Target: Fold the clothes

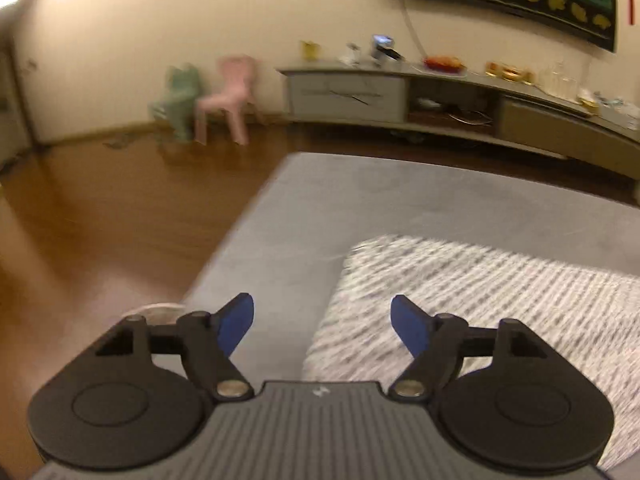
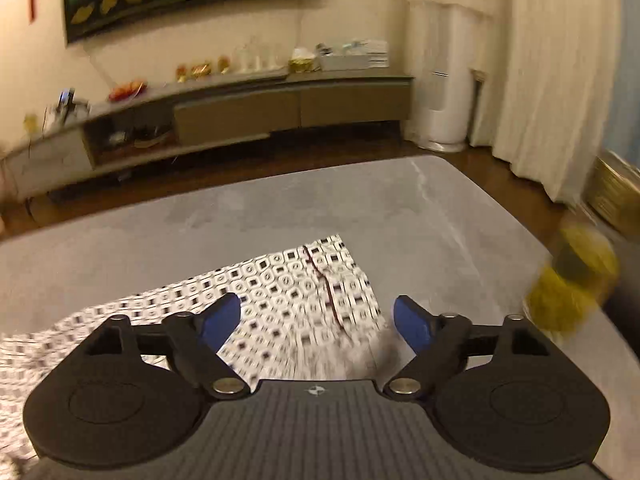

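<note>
Here, a wide grey soft-topped surface (image 2: 400, 208) fills the lower half of both views, with brown wooden floor (image 1: 100, 216) around it. On it lies the black-and-white patterned cloth garment (image 2: 296, 292), spread flat. Its long axis seems to run across the surface from the left view to the right, though blur hides its full outline. In the right wrist view 1 squared end points away toward the long grey-and-brown low cabinet (image 2: 240, 112) along the far wall, and a thin dark red line (image 2: 324, 280) runs down the fabric near that end. In the left wrist view the garment's rounded edge sits right of centre.

The left gripper (image 1: 322, 320) hovers above the garment's left edge, its 2 blue-padded fingers (image 1: 236, 324) spread wide with nothing between them. The right gripper (image 2: 316, 320) hangs over the cloth likewise, parted and empty.

A blurred yellow object (image 2: 572, 280) sits at the surface's right edge. 2 small plastic chairs, pink (image 1: 228, 96) and pale green (image 1: 180, 96), stand by the wall.
</note>
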The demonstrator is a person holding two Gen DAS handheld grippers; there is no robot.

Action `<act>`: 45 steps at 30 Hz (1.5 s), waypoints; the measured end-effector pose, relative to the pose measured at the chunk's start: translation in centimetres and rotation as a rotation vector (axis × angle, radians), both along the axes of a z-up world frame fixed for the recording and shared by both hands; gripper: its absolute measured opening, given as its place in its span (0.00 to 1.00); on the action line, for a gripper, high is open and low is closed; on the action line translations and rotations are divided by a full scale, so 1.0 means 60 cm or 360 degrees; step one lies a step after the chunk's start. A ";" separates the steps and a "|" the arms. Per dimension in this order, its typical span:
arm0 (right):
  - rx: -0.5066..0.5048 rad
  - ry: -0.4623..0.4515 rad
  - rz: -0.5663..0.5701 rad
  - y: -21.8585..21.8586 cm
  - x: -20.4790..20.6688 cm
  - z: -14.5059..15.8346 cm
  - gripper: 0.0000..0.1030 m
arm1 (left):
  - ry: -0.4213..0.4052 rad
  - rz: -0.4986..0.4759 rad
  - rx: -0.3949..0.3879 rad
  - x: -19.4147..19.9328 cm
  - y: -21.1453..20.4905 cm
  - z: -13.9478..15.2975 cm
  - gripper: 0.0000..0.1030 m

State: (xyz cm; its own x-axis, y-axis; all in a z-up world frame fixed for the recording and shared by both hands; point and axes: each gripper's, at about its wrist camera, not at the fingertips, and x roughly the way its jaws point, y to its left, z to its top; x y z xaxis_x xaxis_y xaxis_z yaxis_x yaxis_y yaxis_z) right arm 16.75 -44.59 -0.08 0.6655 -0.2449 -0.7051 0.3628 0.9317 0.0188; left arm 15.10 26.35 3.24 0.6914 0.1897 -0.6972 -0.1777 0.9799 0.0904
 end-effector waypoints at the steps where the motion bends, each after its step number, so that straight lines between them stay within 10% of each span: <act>1: -0.0027 0.0018 0.0015 -0.003 0.018 -0.002 0.83 | 0.0052 -0.0030 -0.0001 0.032 -0.003 -0.007 0.75; 9: -0.0193 0.0192 0.0243 -0.001 0.130 -0.032 0.68 | 0.0400 -0.0225 0.0252 0.208 -0.055 -0.107 0.64; 17: -0.0809 0.0288 0.0017 0.001 0.205 -0.053 0.68 | 0.0325 0.0286 0.0583 0.274 -0.044 -0.118 0.51; 22: -0.0299 -0.0022 0.0147 0.011 0.058 0.038 0.71 | 0.0085 0.0243 0.0066 0.163 -0.008 -0.047 0.60; 26: 0.0044 0.0007 0.0622 0.065 -0.119 0.055 0.84 | 0.0036 0.0067 -0.0130 0.025 -0.001 -0.024 0.71; 32: 0.0042 -0.0019 0.1065 0.223 -0.315 0.041 0.89 | 0.0084 -0.0120 -0.0130 -0.115 -0.038 -0.051 0.80; 37: -0.0429 0.0061 0.1463 0.379 -0.334 -0.014 0.86 | 0.0184 -0.0107 -0.0169 -0.129 -0.030 -0.094 0.80; 40: -0.0520 0.0146 0.1466 0.380 -0.305 -0.038 0.50 | 0.0213 -0.0102 -0.0187 -0.129 -0.023 -0.112 0.77; 42: -0.0542 0.0182 0.1420 0.367 -0.294 -0.037 0.07 | 0.0215 -0.0111 -0.0117 -0.127 -0.031 -0.120 0.58; 44: -0.0493 0.0128 0.1360 0.354 -0.295 -0.013 0.02 | 0.0195 -0.0104 -0.0072 -0.123 -0.031 -0.116 0.02; 45: -0.0439 0.0066 0.1318 0.342 -0.296 0.014 0.02 | 0.0129 -0.0102 -0.0107 -0.126 -0.024 -0.100 0.01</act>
